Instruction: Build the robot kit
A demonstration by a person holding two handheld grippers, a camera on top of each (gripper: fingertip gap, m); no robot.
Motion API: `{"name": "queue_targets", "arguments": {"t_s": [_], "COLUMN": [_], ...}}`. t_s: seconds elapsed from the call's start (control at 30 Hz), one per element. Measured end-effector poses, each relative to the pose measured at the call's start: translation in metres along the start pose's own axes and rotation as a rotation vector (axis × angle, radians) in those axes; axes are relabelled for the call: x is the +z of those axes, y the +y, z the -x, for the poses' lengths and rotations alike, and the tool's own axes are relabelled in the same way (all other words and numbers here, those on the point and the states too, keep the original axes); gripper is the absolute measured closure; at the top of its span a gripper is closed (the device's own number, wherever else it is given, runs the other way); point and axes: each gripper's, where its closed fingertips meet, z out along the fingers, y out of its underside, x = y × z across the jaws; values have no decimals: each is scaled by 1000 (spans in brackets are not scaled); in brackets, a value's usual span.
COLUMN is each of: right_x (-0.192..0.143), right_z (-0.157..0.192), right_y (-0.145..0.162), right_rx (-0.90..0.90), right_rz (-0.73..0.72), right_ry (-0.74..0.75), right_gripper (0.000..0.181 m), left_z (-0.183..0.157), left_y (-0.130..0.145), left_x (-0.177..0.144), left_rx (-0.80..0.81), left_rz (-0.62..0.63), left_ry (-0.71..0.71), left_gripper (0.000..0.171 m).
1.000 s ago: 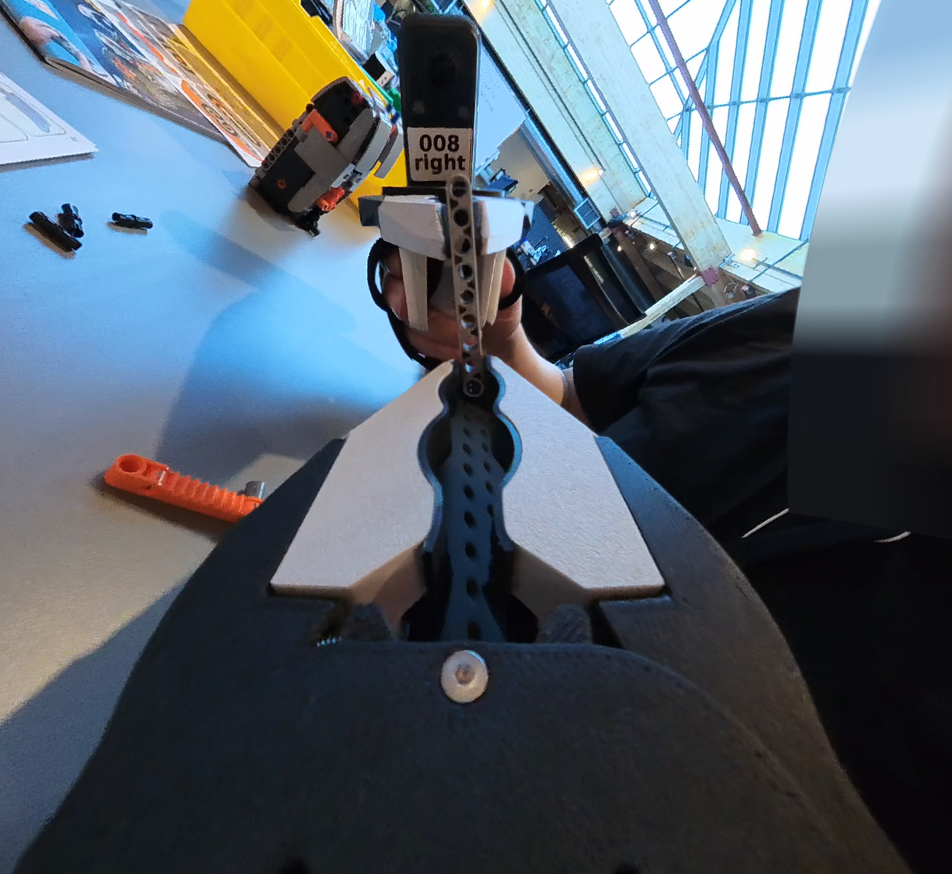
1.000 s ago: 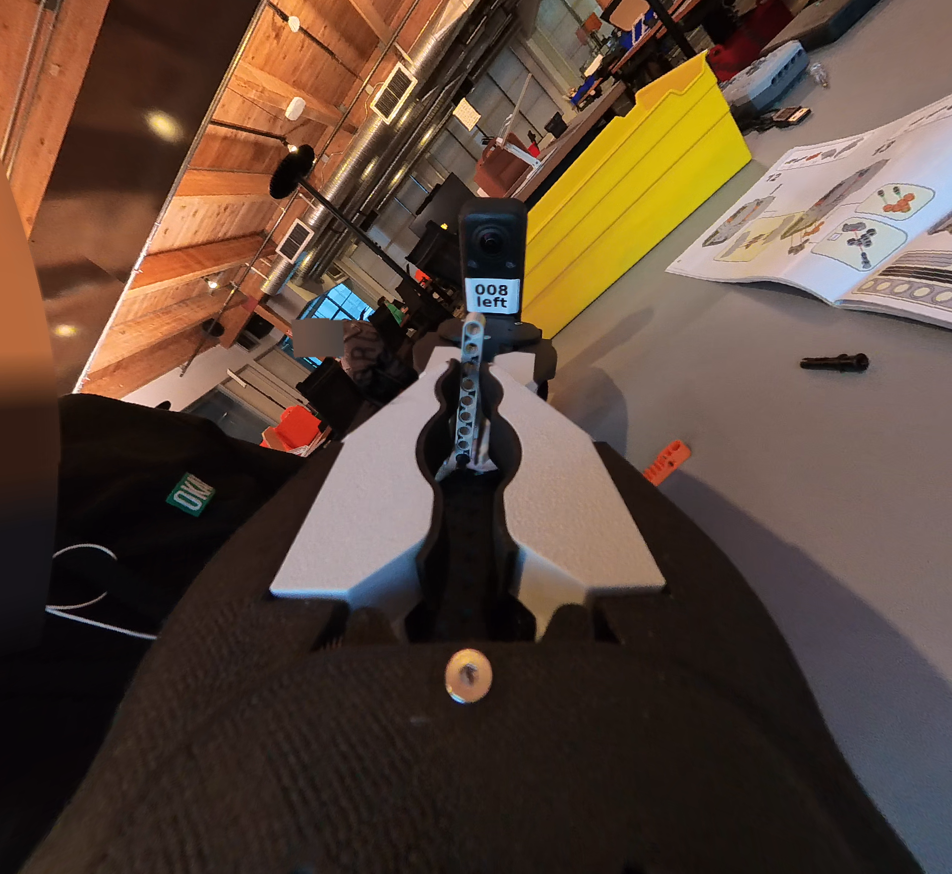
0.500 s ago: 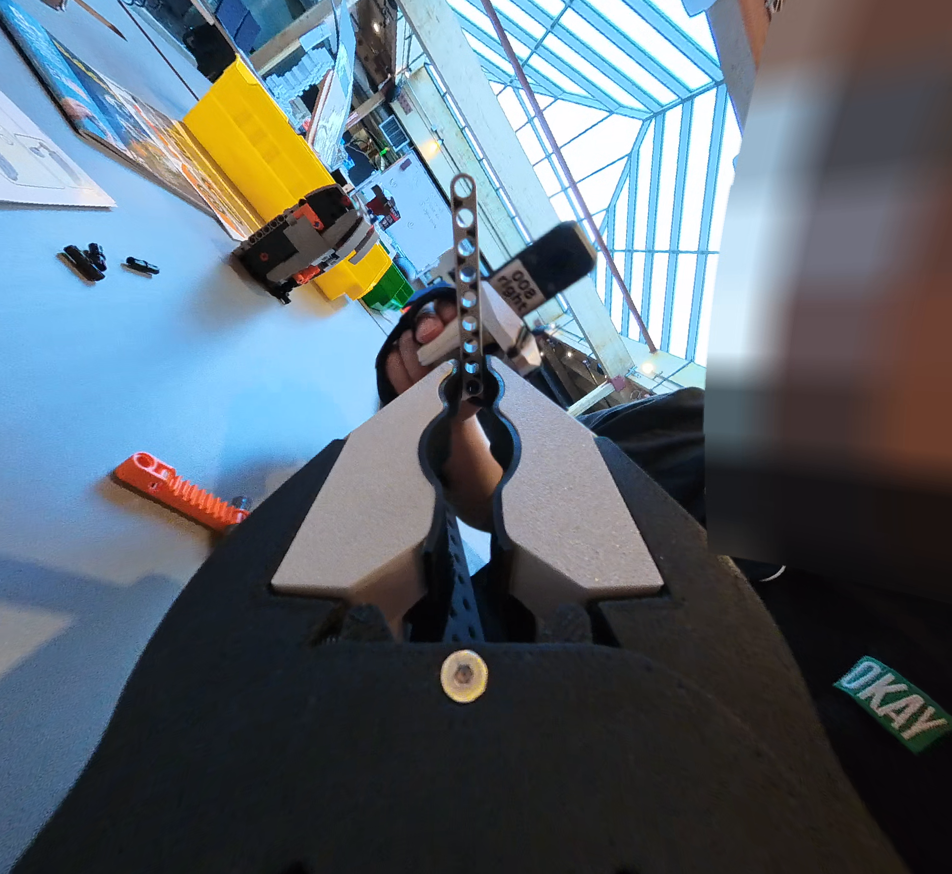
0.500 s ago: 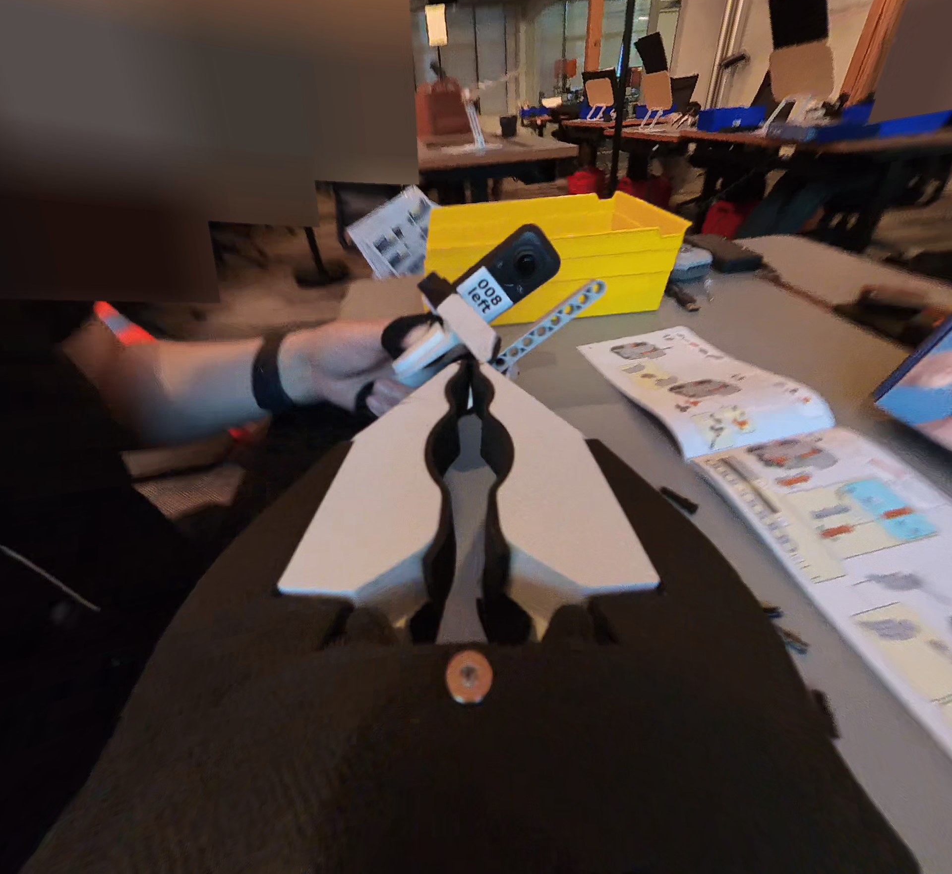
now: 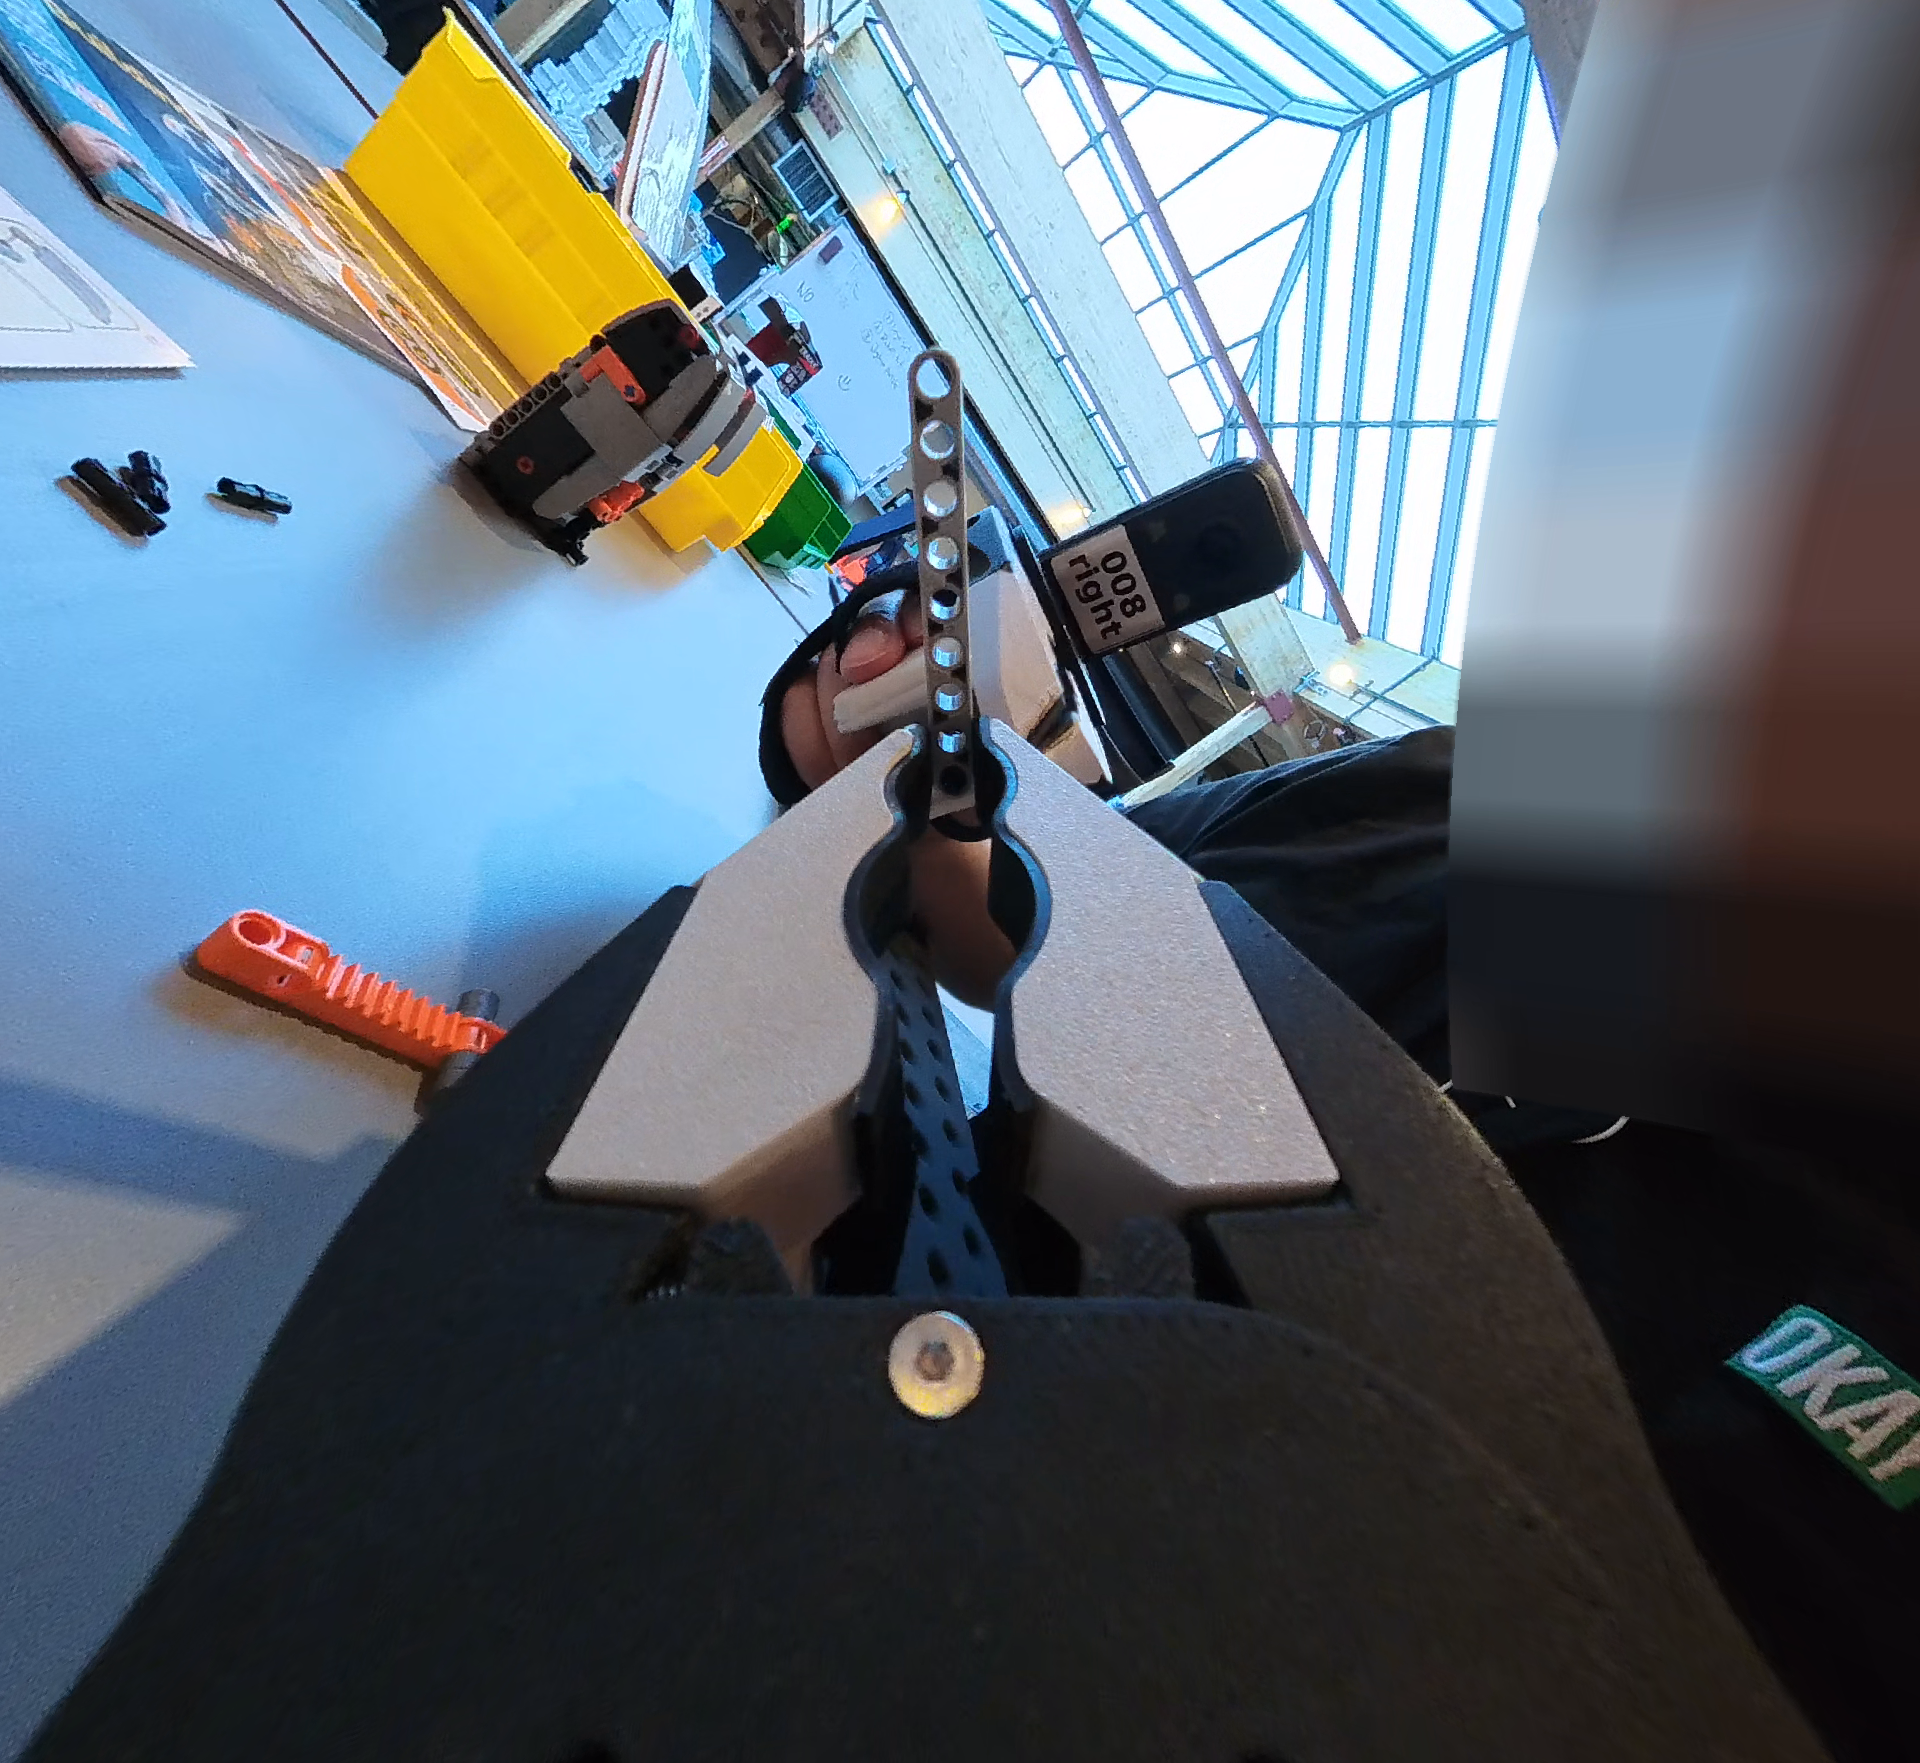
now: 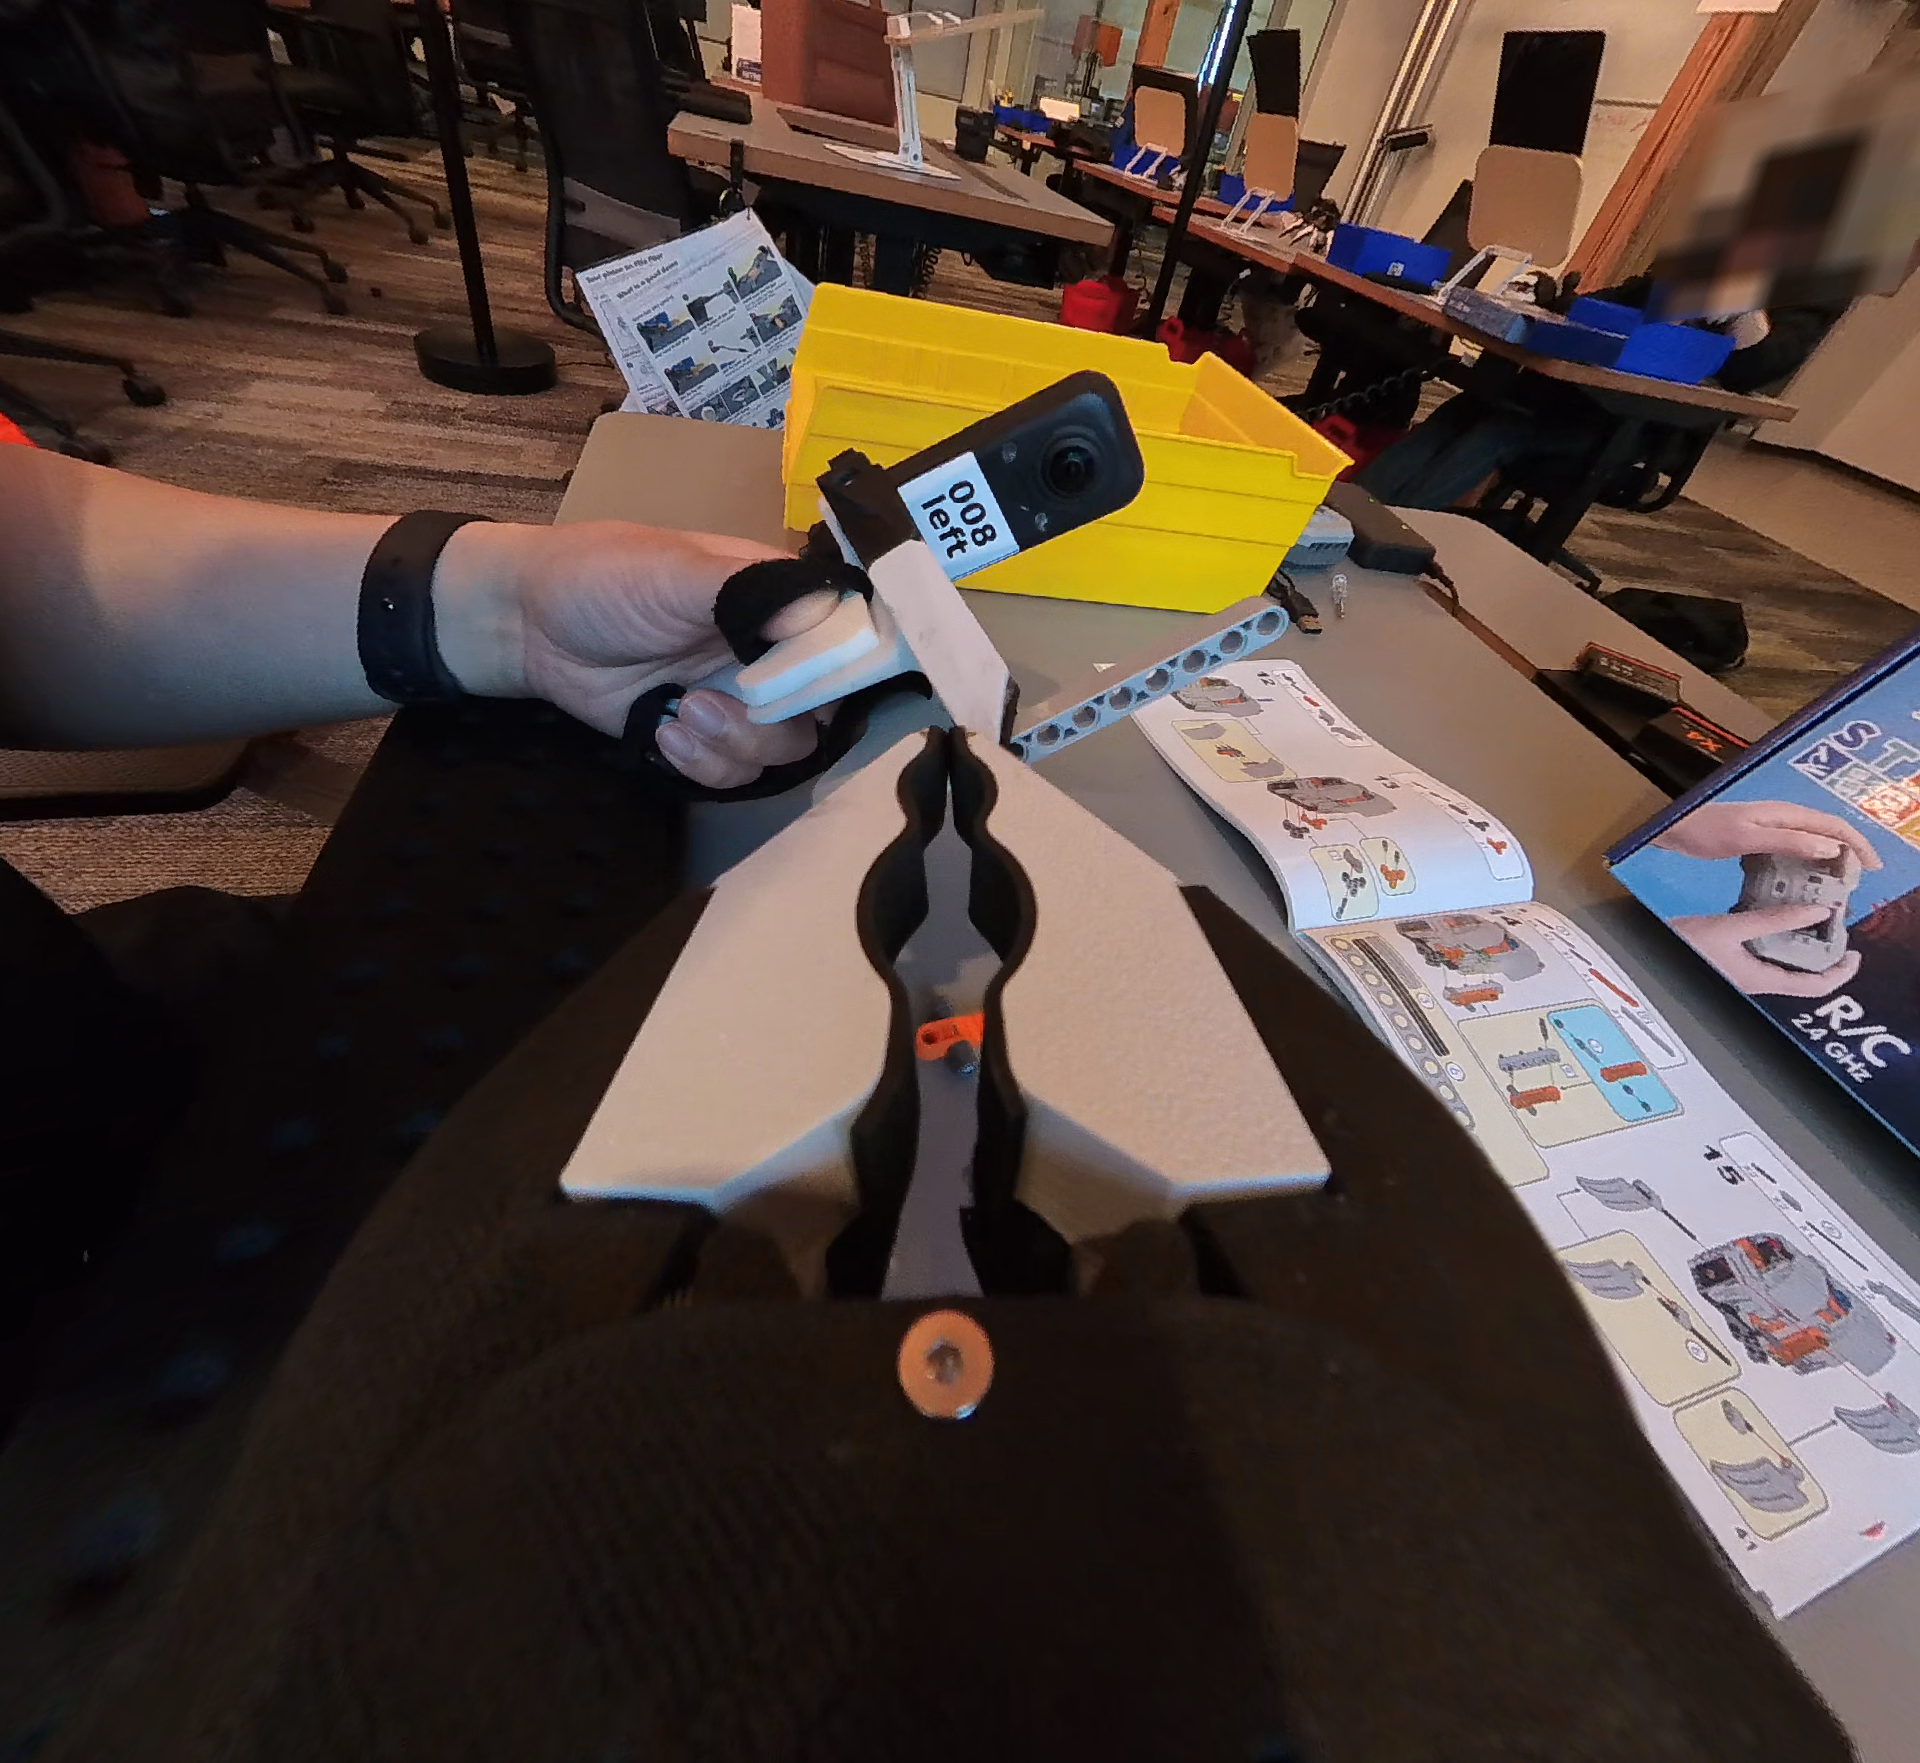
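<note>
My left gripper (image 5: 948,749) is shut on one end of a long grey beam with a row of holes (image 5: 940,560). The beam sticks straight out past the fingertips, above the grey table (image 5: 312,726). In the right wrist view the left gripper (image 6: 997,714) holds the beam (image 6: 1143,685) slanting up to the right. My right gripper (image 6: 951,745) is shut and empty, with its tips just below and beside the left gripper's tips. The hand that holds the right gripper (image 5: 810,737) shows close behind the beam.
On the table stand a yellow bin (image 6: 1143,560), a grey, black and orange brick model (image 5: 613,446), an orange toothed bar (image 5: 332,986) and some black pins (image 5: 135,487). An open instruction booklet (image 6: 1455,1038) and a blue box (image 6: 1787,882) lie to the right. My two grippers' fingertips are within a few centimetres of each other.
A second ago both grippers held the beam end to end. The right gripper has let go, drawn back and turned toward the table. The left gripper keeps the beam.
</note>
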Motion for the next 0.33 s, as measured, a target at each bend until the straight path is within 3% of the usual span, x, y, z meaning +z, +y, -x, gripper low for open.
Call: {"name": "queue_targets", "arguments": {"t_s": [0.33], "right_x": [-8], "right_z": [-14], "right_y": [-5], "right_rx": [64], "right_rz": [-39], "right_ry": [41], "right_gripper": [181], "left_z": [-6], "left_y": [1], "left_x": [1], "left_rx": [8], "left_rz": [4], "left_ry": [31], "left_gripper": [169]}}
